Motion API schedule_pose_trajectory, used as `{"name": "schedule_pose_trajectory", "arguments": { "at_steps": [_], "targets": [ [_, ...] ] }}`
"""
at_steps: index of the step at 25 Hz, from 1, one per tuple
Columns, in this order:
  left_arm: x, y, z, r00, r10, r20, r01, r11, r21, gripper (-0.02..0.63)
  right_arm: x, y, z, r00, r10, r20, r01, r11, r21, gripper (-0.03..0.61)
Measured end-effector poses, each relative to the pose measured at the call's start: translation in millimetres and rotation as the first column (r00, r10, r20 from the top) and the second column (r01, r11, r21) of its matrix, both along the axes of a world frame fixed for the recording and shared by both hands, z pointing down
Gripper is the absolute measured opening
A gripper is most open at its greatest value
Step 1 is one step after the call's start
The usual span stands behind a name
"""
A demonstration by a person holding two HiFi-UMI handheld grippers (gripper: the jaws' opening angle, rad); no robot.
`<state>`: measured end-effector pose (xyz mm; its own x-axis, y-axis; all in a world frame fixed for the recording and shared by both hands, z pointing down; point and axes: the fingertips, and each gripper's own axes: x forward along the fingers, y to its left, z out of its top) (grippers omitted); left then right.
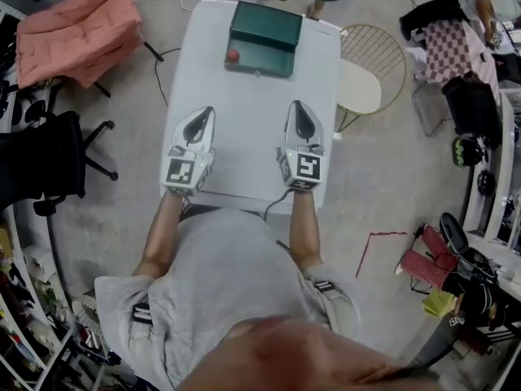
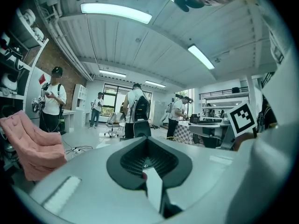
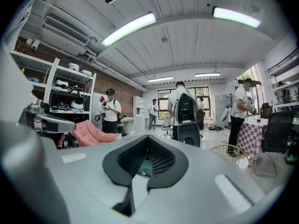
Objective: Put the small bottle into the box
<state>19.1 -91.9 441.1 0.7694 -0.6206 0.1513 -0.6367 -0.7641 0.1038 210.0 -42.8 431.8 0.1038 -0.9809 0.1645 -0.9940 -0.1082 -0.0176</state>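
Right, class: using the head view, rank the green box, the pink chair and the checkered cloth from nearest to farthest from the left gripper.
1. green box: on the table, just ahead of the left gripper.
2. pink chair: off to the table's left.
3. checkered cloth: far right, well beyond the table.

Red obj (image 1: 233,55) at box (image 1: 264,31): too small.
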Motion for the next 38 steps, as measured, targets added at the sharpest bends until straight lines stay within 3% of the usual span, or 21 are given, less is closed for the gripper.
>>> {"name": "schedule_pose_trajectory", "arguments": {
  "at_steps": [16,25,38],
  "targets": [
    [-8.2,45.4,-10.0,0.999,0.028,0.022,-0.028,1.000,-0.008,0.011,-34.2,83.8,10.3,0.999,0.026,-0.029,-0.028,0.998,-0.065,0.003],
    [-16.8,46.6,-7.8,0.999,0.030,0.025,-0.030,1.000,0.002,0.011,-46.0,91.5,22.3,1.000,0.013,0.001,-0.013,0.995,-0.094,0.002],
    [-21.1,44.3,-5.8,0.999,0.020,0.036,-0.020,1.000,-0.003,0.011,-49.1,87.0,20.4,0.999,-0.008,0.053,0.011,0.998,-0.061,0.003]
  ]
}}
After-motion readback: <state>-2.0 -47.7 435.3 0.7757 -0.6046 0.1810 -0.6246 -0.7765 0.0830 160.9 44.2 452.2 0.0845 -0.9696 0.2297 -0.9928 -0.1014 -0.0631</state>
